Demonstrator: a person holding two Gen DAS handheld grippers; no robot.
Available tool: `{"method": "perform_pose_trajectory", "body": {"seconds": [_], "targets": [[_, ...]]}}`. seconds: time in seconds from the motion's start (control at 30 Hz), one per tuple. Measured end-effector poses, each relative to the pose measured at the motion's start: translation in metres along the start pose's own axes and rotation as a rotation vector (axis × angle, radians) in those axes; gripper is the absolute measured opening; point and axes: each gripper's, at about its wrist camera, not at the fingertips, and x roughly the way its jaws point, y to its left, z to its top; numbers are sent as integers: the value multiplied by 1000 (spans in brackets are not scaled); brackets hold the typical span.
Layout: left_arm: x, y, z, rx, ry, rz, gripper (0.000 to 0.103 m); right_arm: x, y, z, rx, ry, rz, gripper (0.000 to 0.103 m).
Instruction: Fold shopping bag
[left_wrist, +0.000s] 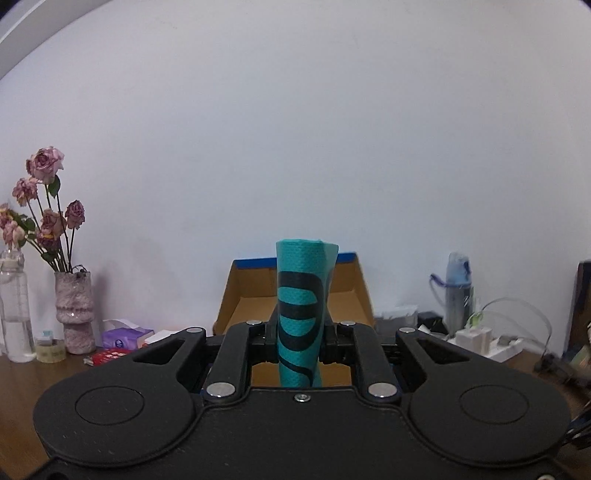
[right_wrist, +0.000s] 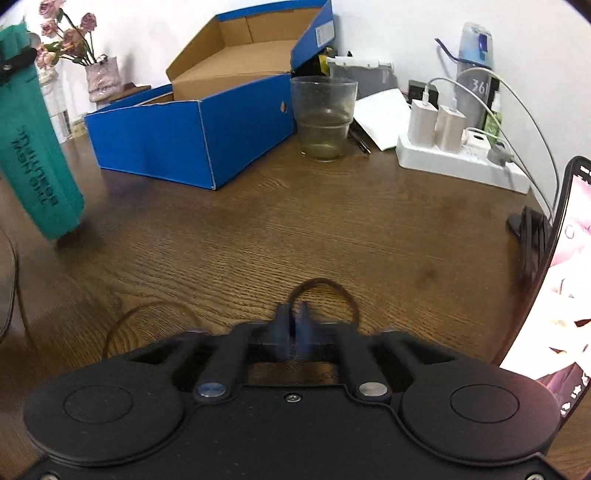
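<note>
Dark wood-grain table fills the area ahead of the right gripper. Directly on it: open blue cardboard box ahead-left, clear glass tumbler straight ahead beside the box, white power strip with chargers ahead-right. Far left near the wall stands a vase of dried roses, with a clear bottle and a purple tissue pack near it.

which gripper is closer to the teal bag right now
Left. The left gripper is clamped on the rolled teal bag, holding it upright. The right gripper is apart from it, pinching a brown band over the table.
</note>
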Motion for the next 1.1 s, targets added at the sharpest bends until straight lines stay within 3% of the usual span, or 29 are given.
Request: {"method": "perform_pose_trajectory", "body": {"seconds": [0.07, 0.13, 0.23, 0.33, 0.4, 0.53, 0.63, 0.73, 0.83, 0.9, 1.0, 1.1], "targets": [[-11, 1, 0, -50, -2, 8, 16, -14, 13, 1, -29, -54, -41, 0], [-30, -2, 0, -75, -7, 43, 16, -41, 29, 17, -44, -143, -13, 0], [-55, -13, -3, -60, -21, 117, 16, -120, 79, 54, -165, -331, 131, 0], [-75, -32, -3, -3, -53, 172, 16, -189, 134, 75, -323, -411, 305, 0], [-88, -42, -2, 34, -73, 199, 16, -214, 169, 81, -417, -379, 412, 0], [-109, -58, -3, 92, -109, 260, 16, -210, 210, 78, -516, -214, 451, 1], [-124, -56, -3, 74, -117, 289, 16, -207, 214, 77, -467, -126, 513, 5], [-135, -49, 3, 38, -121, 292, 16, -216, 213, 82, -428, -103, 610, 15], [-141, -41, 8, 3, -123, 309, 16, -227, 217, 86, -428, -127, 587, 12], [-142, -41, 9, 19, -136, 335, 17, -222, 218, 85, -412, -101, 567, 0], [-144, -48, 8, 99, -172, 370, 16, -211, 220, 77, -375, -47, 562, 0], [-142, -58, 0, 224, -224, 427, 16, -202, 208, 70, -250, -44, 599, 0]]}}
